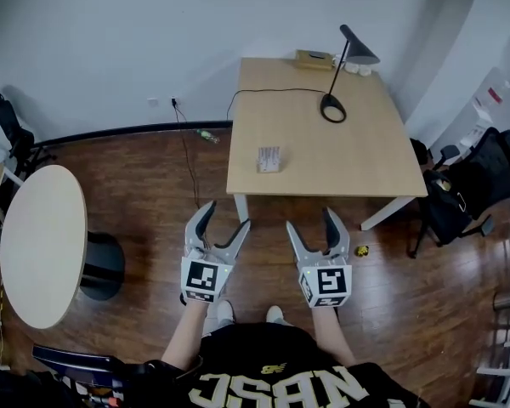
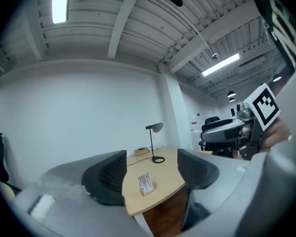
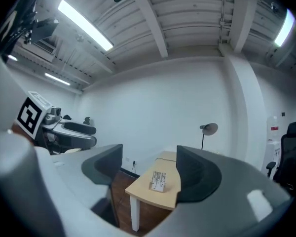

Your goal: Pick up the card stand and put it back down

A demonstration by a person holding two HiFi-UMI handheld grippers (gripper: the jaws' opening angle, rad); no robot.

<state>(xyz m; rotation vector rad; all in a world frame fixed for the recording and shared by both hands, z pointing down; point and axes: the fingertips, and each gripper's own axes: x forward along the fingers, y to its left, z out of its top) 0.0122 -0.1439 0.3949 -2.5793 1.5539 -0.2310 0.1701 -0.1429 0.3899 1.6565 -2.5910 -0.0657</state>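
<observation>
1. Approaching comes first: the left gripper (image 1: 225, 218) and right gripper (image 1: 311, 222) have their fingers apart and empty.
2. The card stand (image 1: 269, 159) sits on the surface (image 1: 357, 155), well apart from both.
3. Next, one gripper likely must reach forward and straddle it.

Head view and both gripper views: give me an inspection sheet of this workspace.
Surface: wooden desk, mostly bare.
Job's things: card stand stands toward the desk's front left, untouched.
Clutter: lamp and a small box at the far edge.
Grippers: left tongs and right tongs open, empty, over the floor short of the desk.
Cables: cord runs from the lamp off the desk's left edge.
Surroundings: round table left, chair right.
</observation>
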